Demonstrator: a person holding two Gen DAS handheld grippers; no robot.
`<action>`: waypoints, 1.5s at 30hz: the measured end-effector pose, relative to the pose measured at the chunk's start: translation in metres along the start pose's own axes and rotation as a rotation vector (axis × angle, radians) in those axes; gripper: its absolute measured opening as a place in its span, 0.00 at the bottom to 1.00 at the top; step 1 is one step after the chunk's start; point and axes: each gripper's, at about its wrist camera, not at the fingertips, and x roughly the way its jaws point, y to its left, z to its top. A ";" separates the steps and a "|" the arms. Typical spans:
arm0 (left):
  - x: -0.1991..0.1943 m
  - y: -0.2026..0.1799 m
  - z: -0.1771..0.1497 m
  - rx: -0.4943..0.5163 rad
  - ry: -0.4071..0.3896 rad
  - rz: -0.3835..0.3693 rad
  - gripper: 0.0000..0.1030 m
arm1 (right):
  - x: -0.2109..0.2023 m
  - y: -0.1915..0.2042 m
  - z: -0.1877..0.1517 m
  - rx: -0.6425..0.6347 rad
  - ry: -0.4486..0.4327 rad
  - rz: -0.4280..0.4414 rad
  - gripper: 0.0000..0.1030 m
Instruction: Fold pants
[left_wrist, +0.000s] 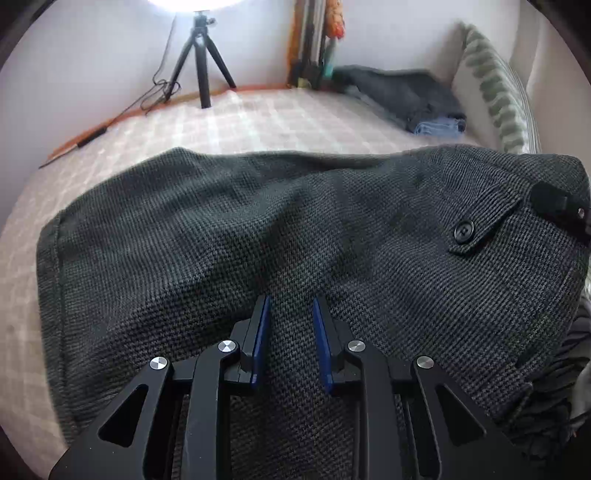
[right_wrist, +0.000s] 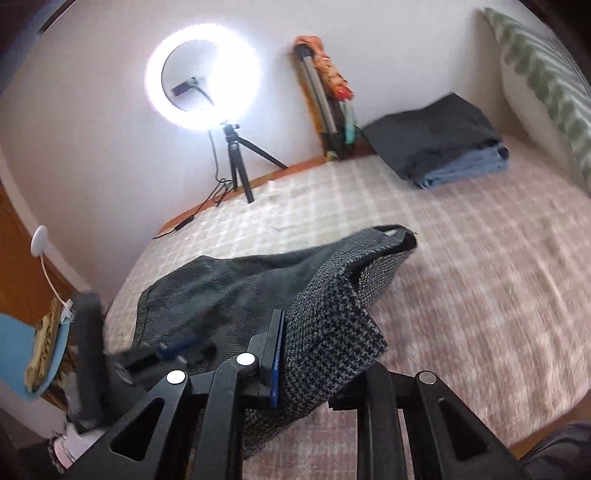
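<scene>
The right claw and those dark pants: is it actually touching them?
Touching. The right wrist view shows the right claw shut on the pants, the cloth bunched between its pads and lifted off the bed.

I see the checked bed (right_wrist: 480, 258) carrying the grey pants (left_wrist: 258, 240); beyond them, folded clothes (right_wrist: 439, 147) and a tripod (right_wrist: 240, 166).

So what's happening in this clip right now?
A person is folding dark woven pants on a checked bedspread. The right tool grips a fabric edge, lifted off the bed. The left tool hovers open above the cloth, holding nothing. Folded clothes sit stacked near the pillow.
</scene>
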 end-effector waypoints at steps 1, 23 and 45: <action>0.000 -0.002 -0.001 0.008 -0.010 0.008 0.21 | 0.000 0.002 0.001 -0.006 -0.002 0.002 0.16; -0.118 0.147 -0.002 -0.340 -0.208 0.125 0.21 | 0.010 0.148 0.008 -0.490 -0.010 0.137 0.16; -0.153 0.182 -0.020 -0.415 -0.253 0.163 0.21 | 0.080 0.240 -0.069 -0.875 0.257 0.332 0.16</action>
